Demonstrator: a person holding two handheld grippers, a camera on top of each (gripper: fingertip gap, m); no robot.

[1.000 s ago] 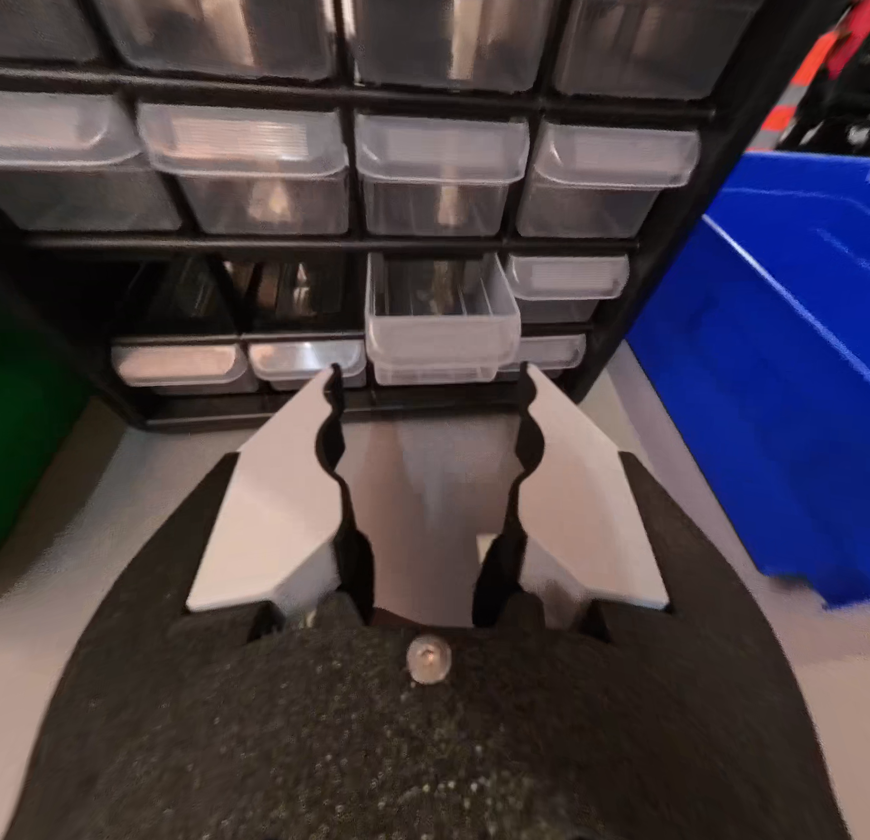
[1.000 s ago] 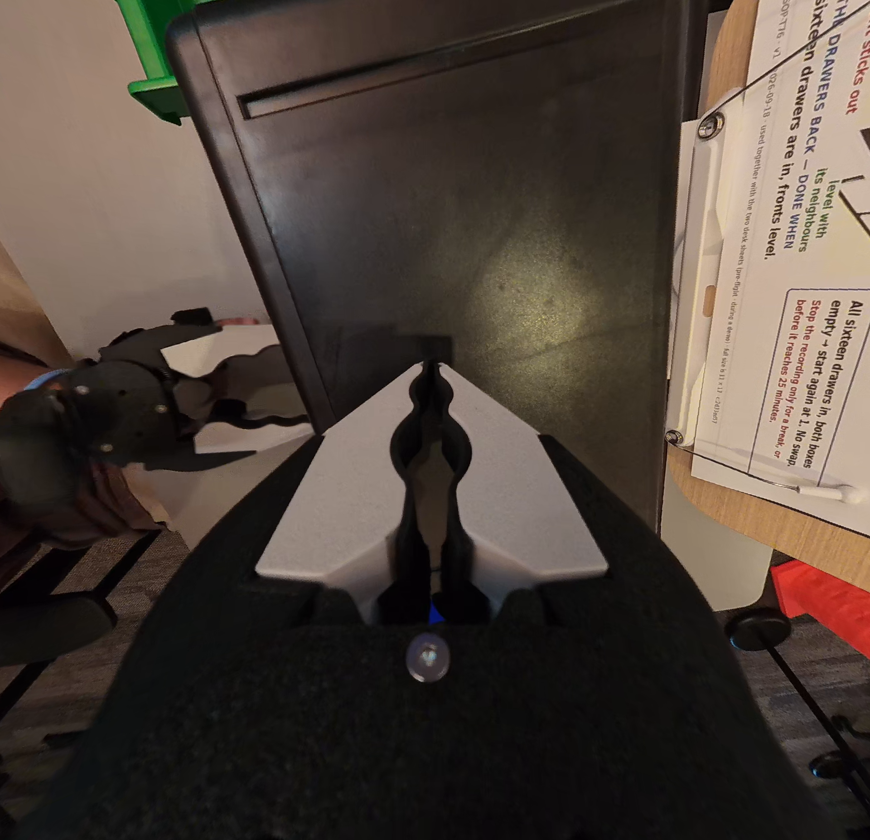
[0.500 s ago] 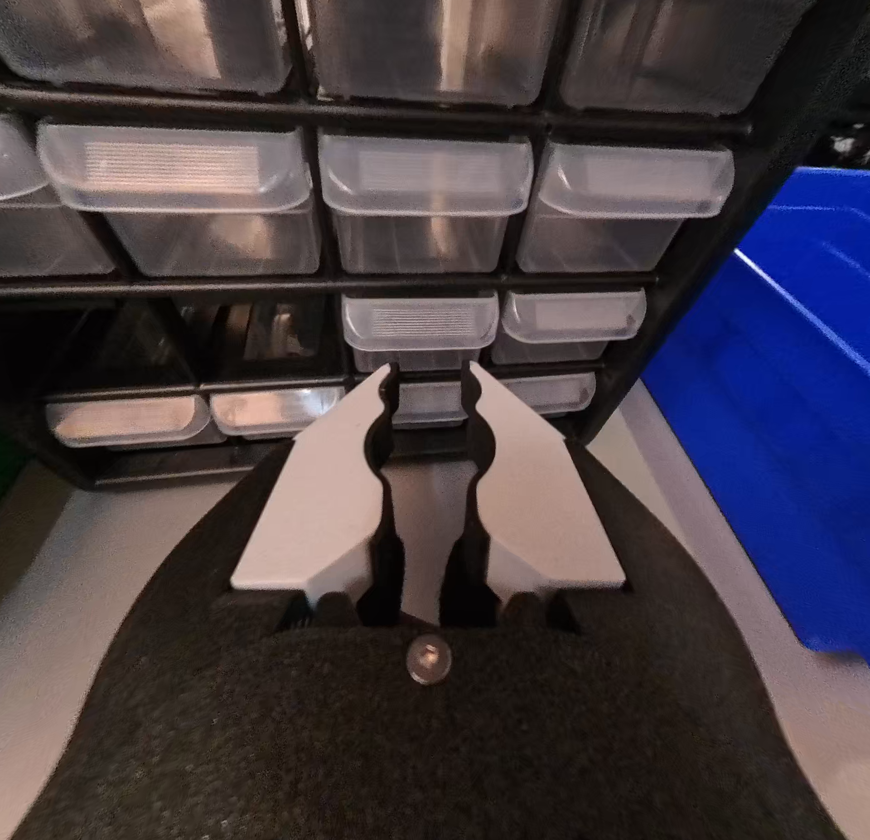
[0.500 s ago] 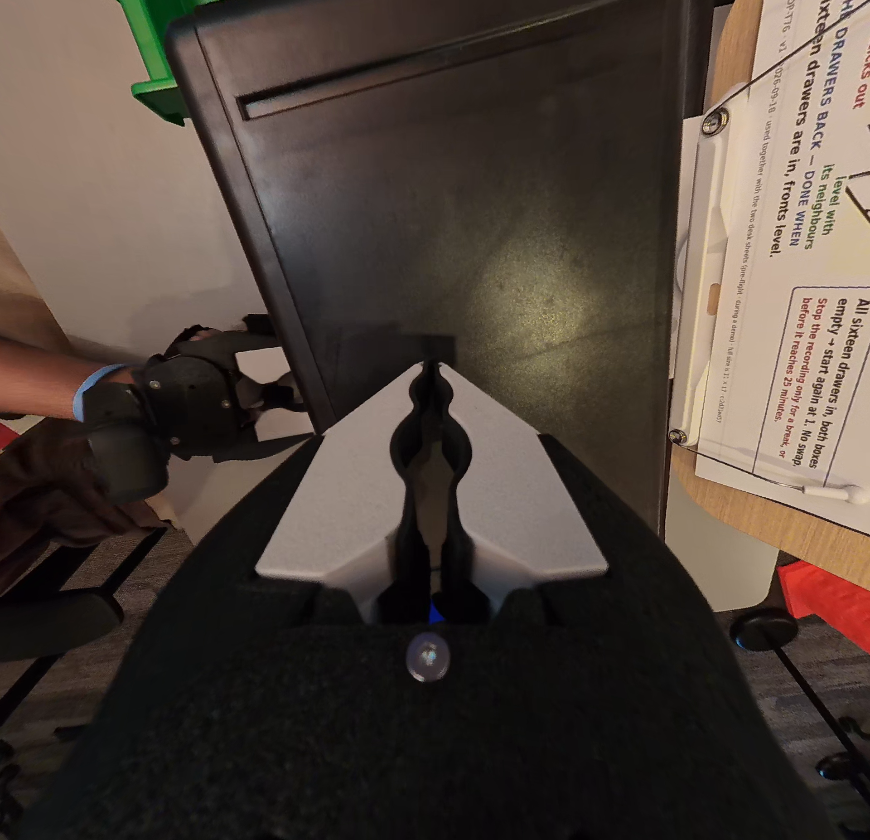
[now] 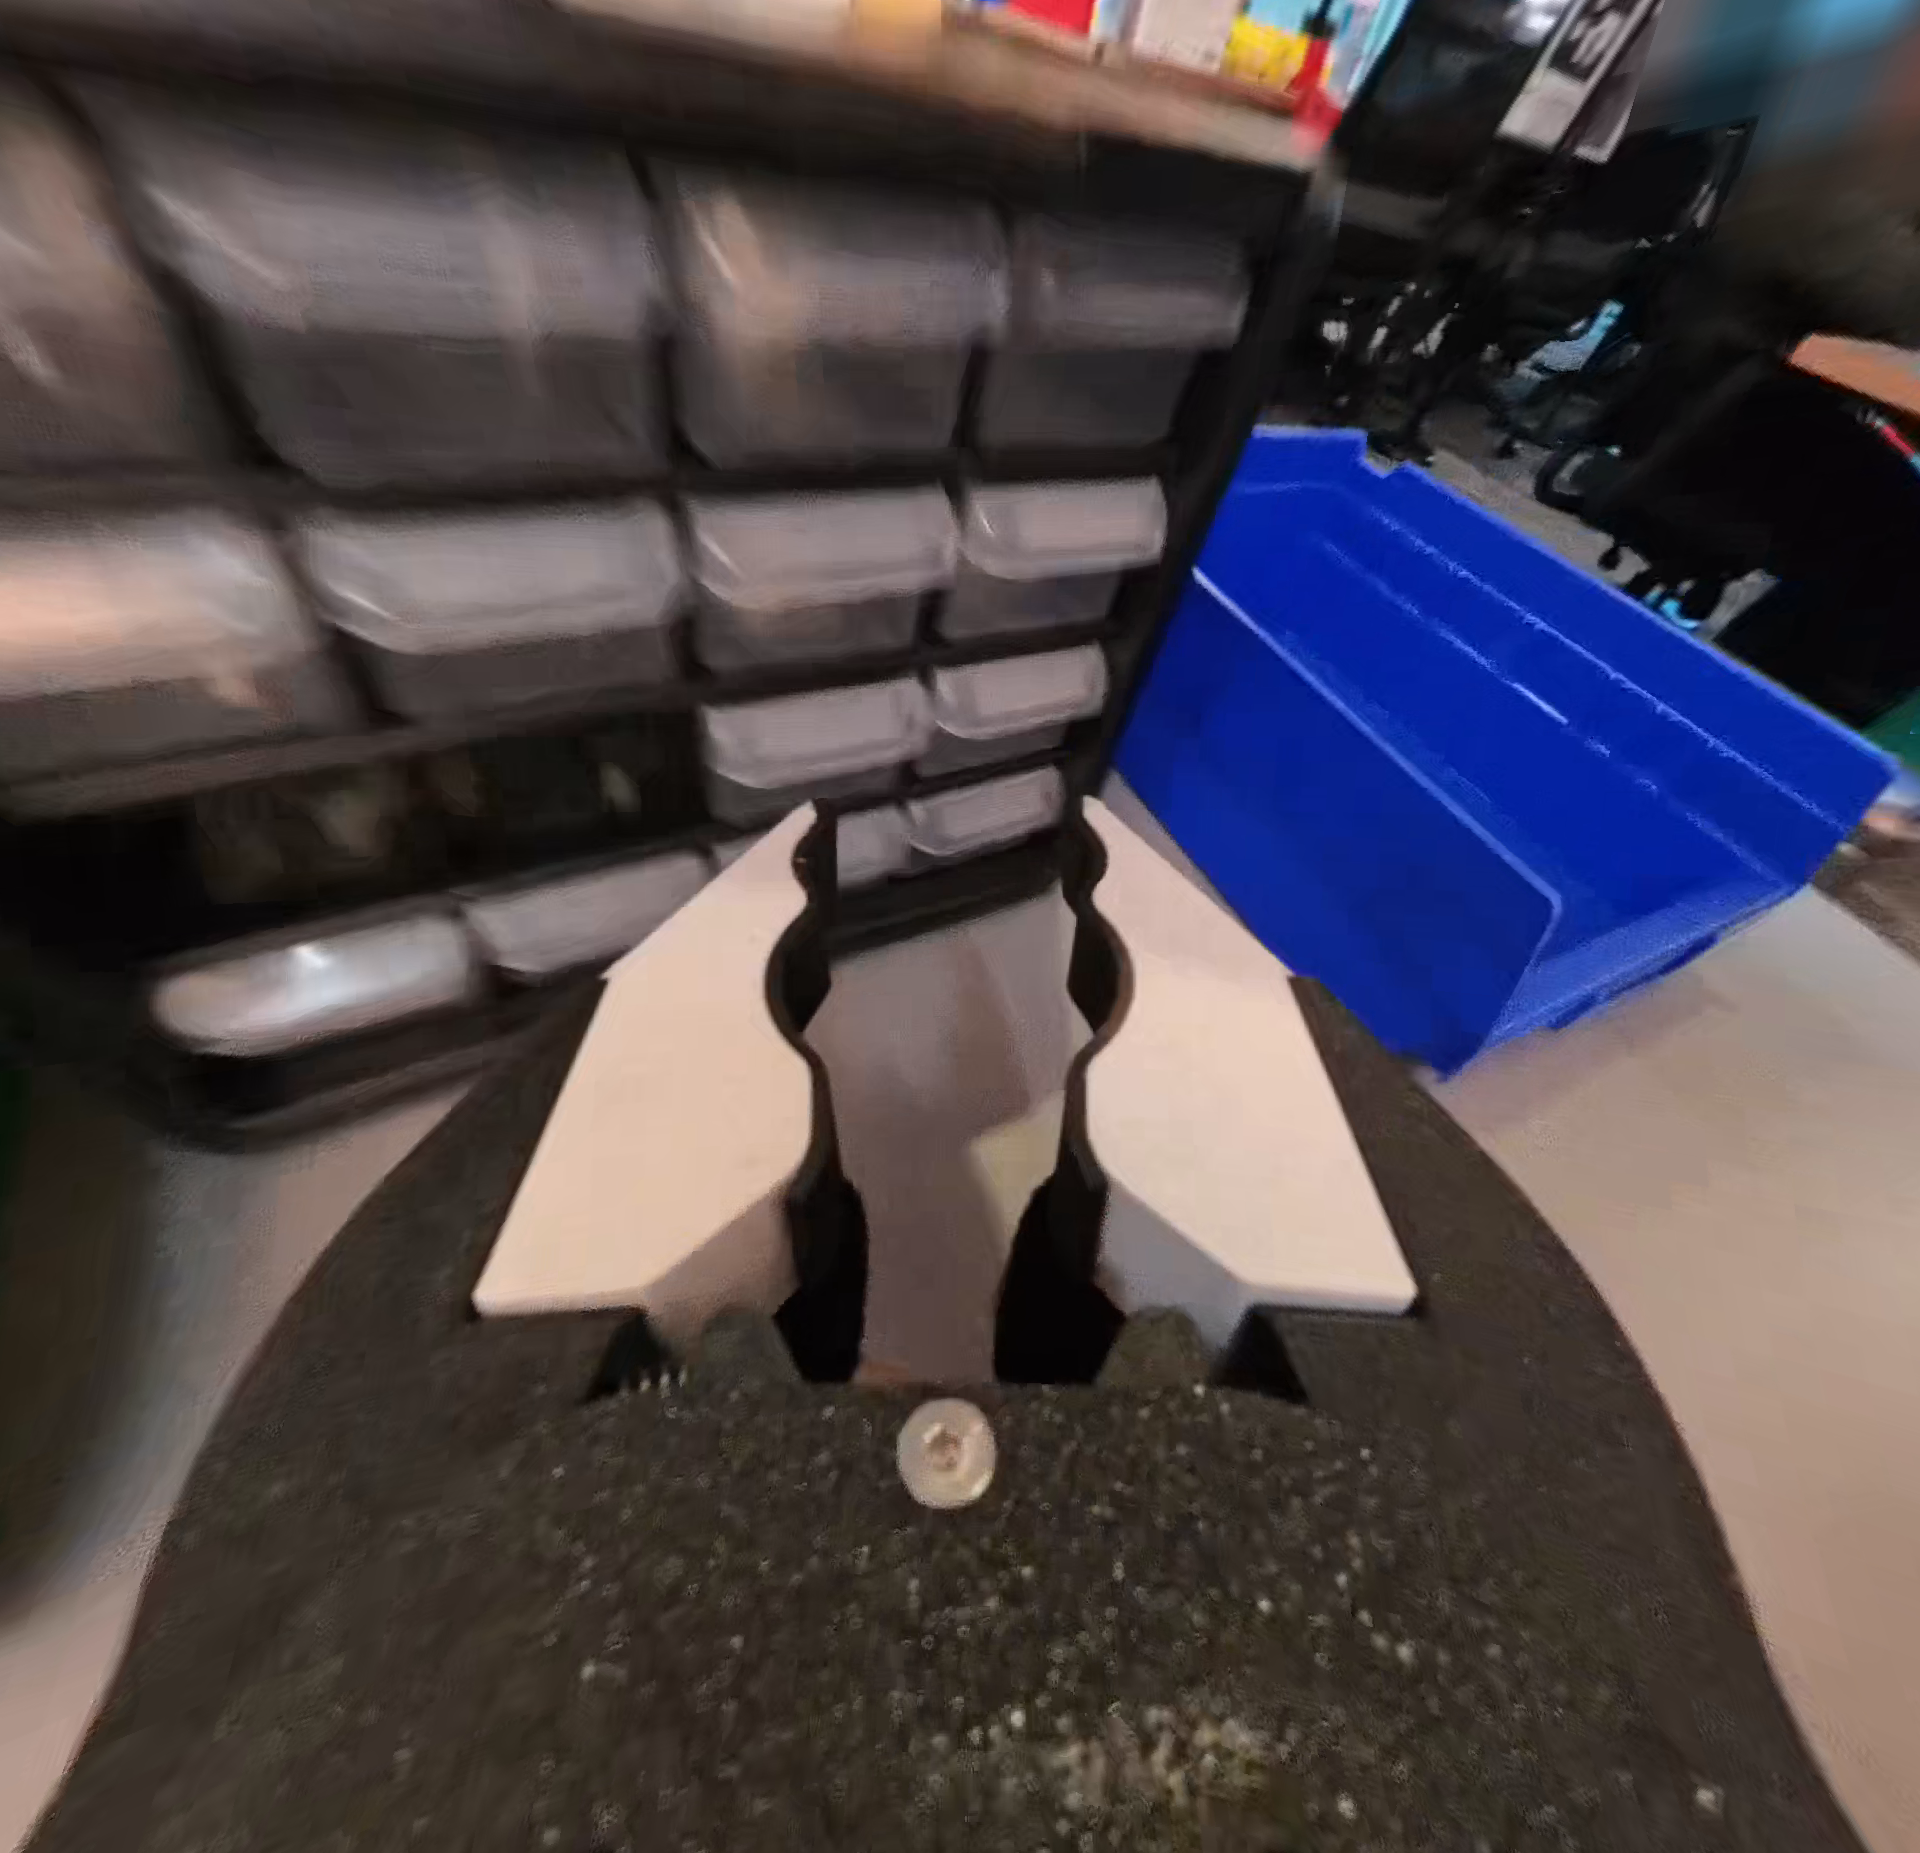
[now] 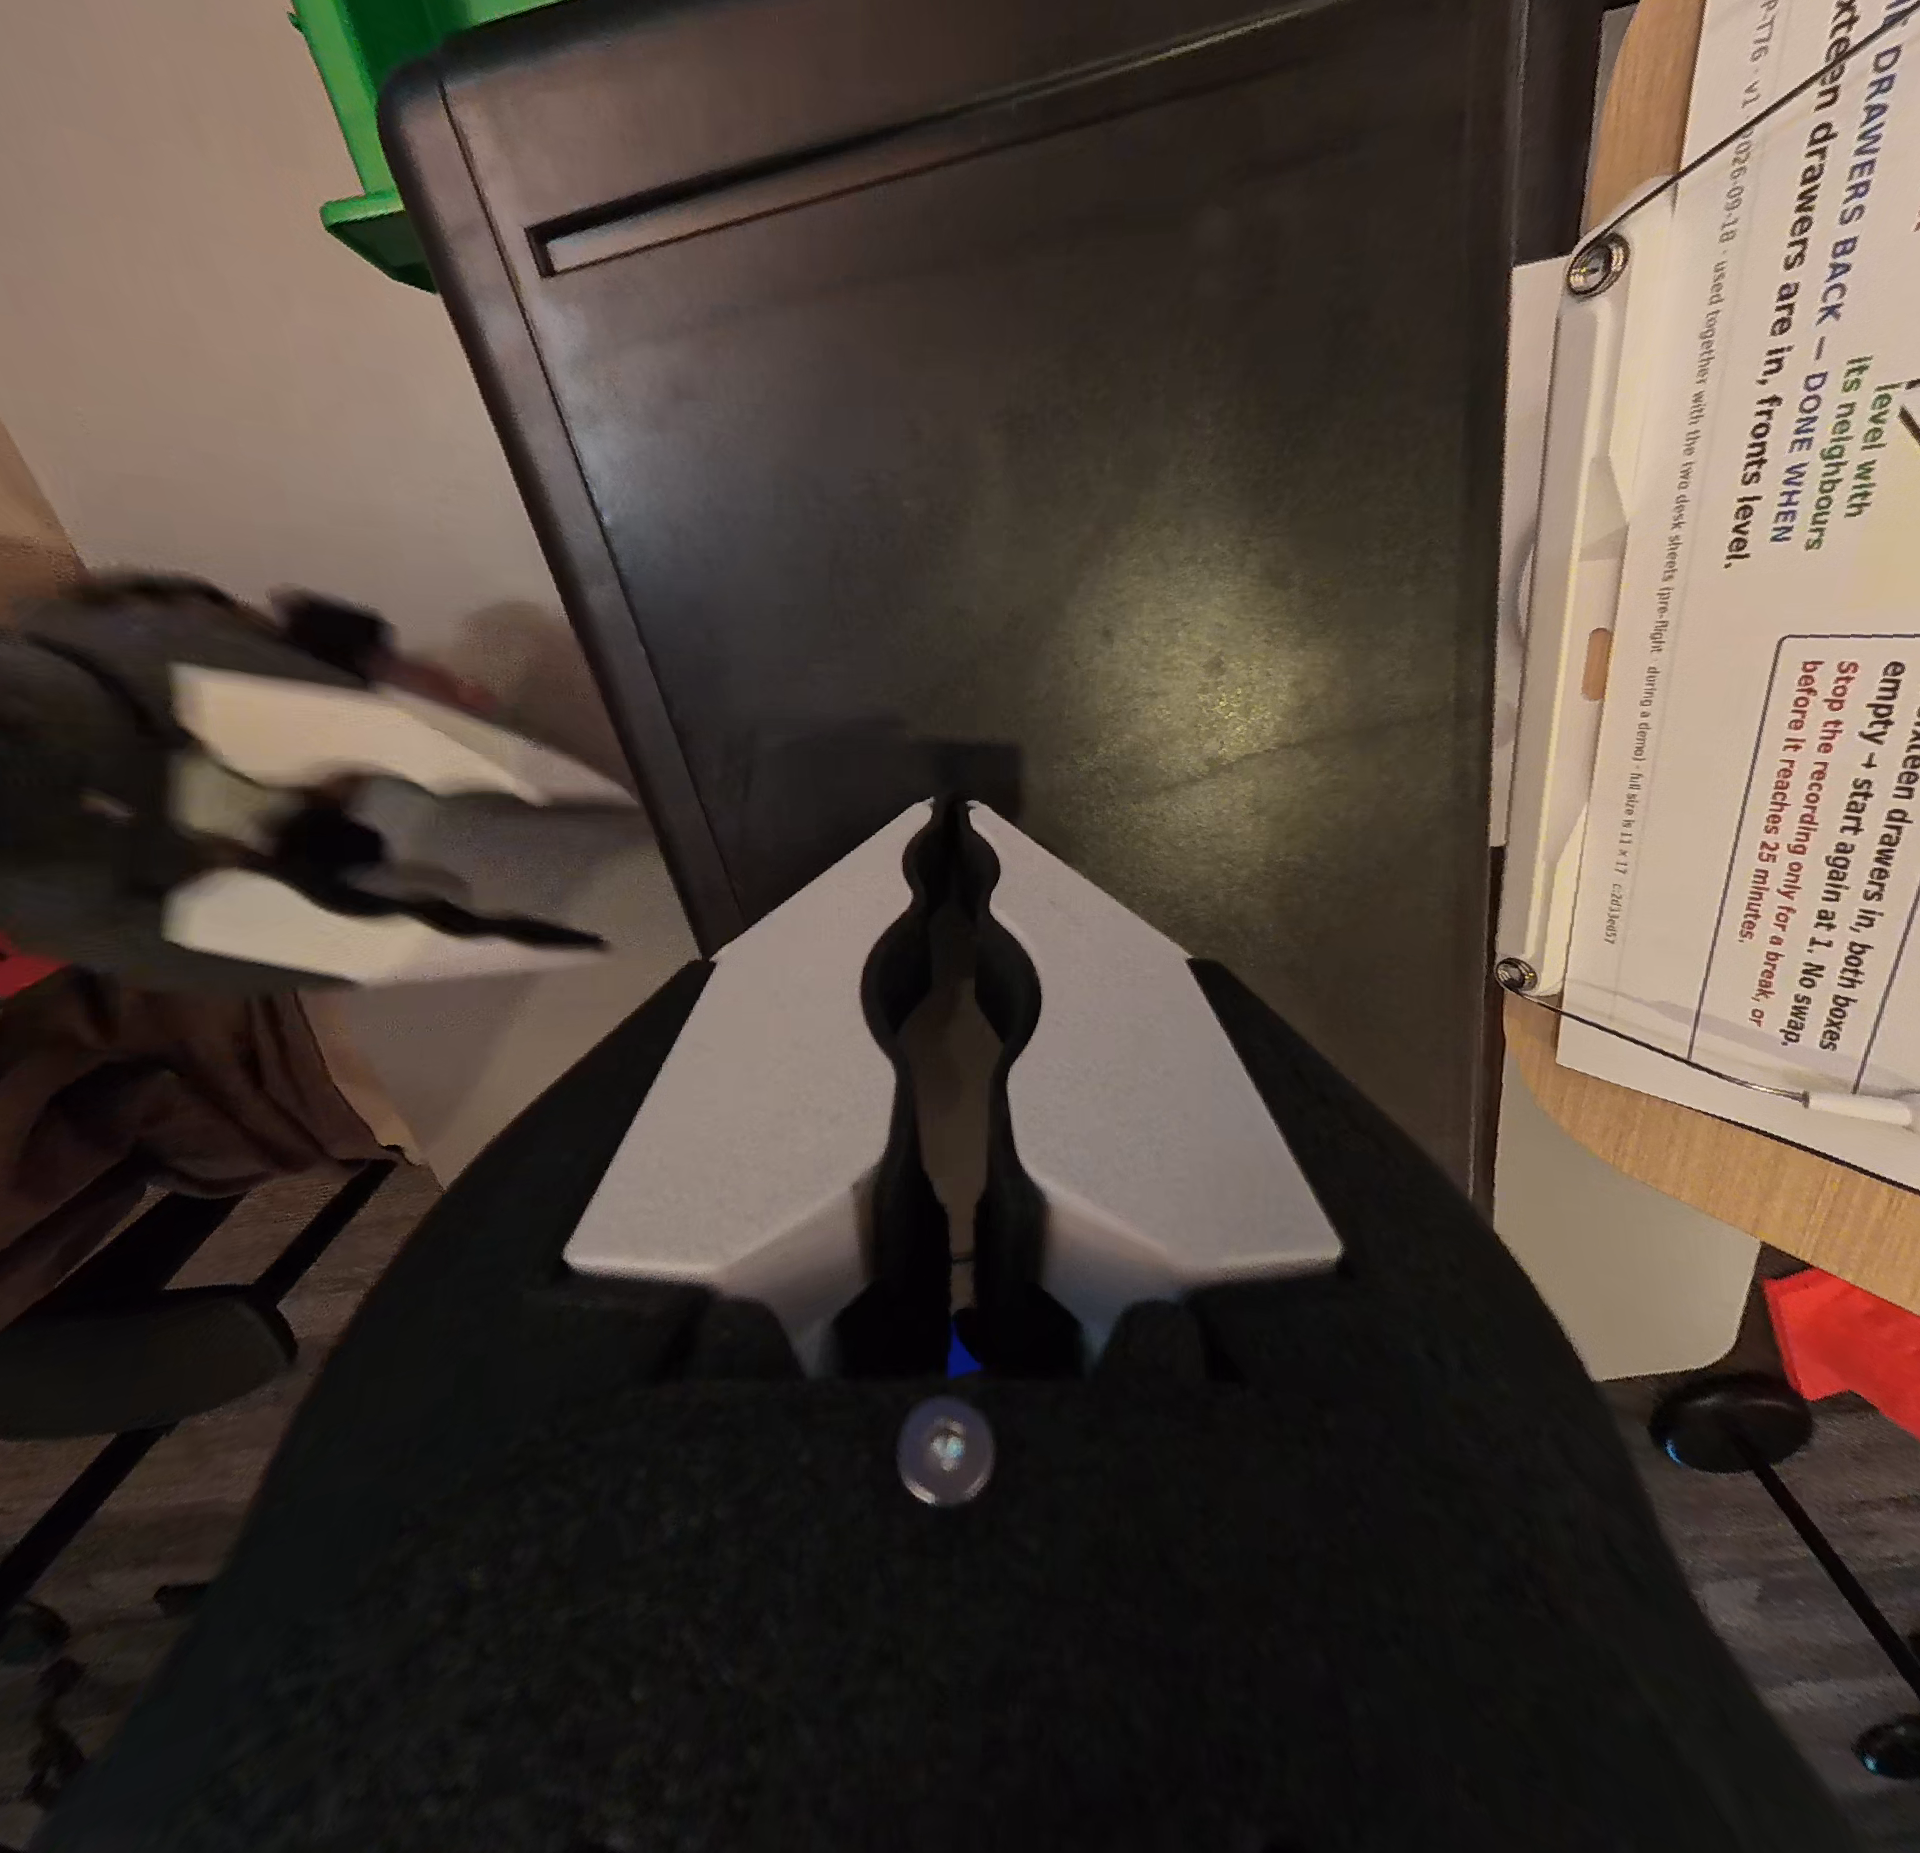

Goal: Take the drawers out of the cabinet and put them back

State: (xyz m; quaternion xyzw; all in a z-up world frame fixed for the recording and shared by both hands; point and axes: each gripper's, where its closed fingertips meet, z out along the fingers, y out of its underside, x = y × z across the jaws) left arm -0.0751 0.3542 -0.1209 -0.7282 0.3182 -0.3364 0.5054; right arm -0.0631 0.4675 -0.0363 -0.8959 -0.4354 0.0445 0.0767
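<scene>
The black cabinet [image 5: 1210, 515] holds rows of clear drawers [image 5: 816, 733] in the blurred left wrist view. Two slots [image 5: 540, 795] in the third row, left of centre, are dark and hold no drawer. My left gripper [image 5: 948, 837] is open and empty, a short way in front of the cabinet's lower right corner. It also shows blurred at the left of the right wrist view [image 6: 582, 868]. My right gripper [image 6: 951, 814] is shut and empty, its tips against the cabinet's black side panel [image 6: 1039, 453].
A blue bin [image 5: 1455, 764] stands on the grey table [image 5: 1662, 1180] just right of the cabinet. A green bin [image 6: 416, 89] sits beyond the cabinet. A printed sheet [image 6: 1766, 660] lies on a wooden board at the right.
The third-row drawer that stuck out went flush with its neighbours as my left gripper narrowed against it. The left gripper then drew back, opened and swung right. The right gripper has not moved.
</scene>
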